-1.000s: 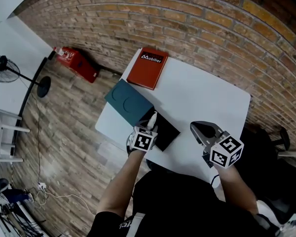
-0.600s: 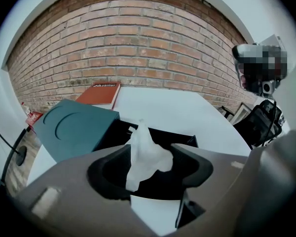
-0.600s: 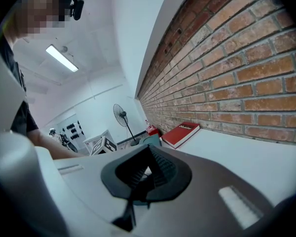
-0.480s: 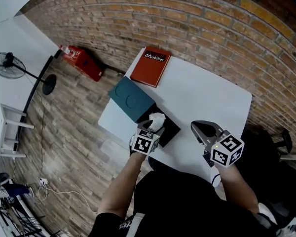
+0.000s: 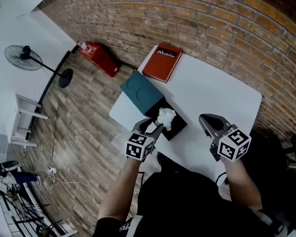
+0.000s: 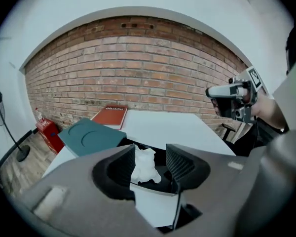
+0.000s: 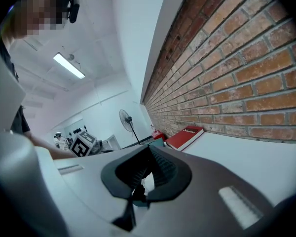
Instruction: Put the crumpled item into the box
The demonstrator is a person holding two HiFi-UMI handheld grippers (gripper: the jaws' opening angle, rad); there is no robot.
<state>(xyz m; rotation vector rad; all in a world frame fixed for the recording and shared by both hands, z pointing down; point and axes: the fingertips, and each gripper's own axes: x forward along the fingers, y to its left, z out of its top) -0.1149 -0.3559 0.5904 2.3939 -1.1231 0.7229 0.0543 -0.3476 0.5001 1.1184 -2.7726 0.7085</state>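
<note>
Nearest to us, in the head view, our two forearms reach up from 6 o'clock, each carrying a marker cube and its tongs. The left tongs hang above the near edge of the black box. Their jaws stand well apart, though they have just been closing a little, and they press on nothing. Through the gap the left gripper view shows the crumpled item — a white wad — lying inside the box at about 1 o'clock from the tips, free of both pads. At 3 o'clock from the left tongs, well apart from them, the right tongs are held over bare white bench. In the right gripper view their jaws are drawn together to a narrow slit, tips meeting, with nothing between them. Beyond the box, at 11 o'clock from it and right against its far corner, a teal lid lies flat near the bench's edge. Farther on, at 1 o'clock from the lid, a red book rests on the far corner. Off the bench at 10 o'clock, a red canister lies on the floor at the foot of the brick wall, and a standing fan is farther out at 9 o'clock.
</note>
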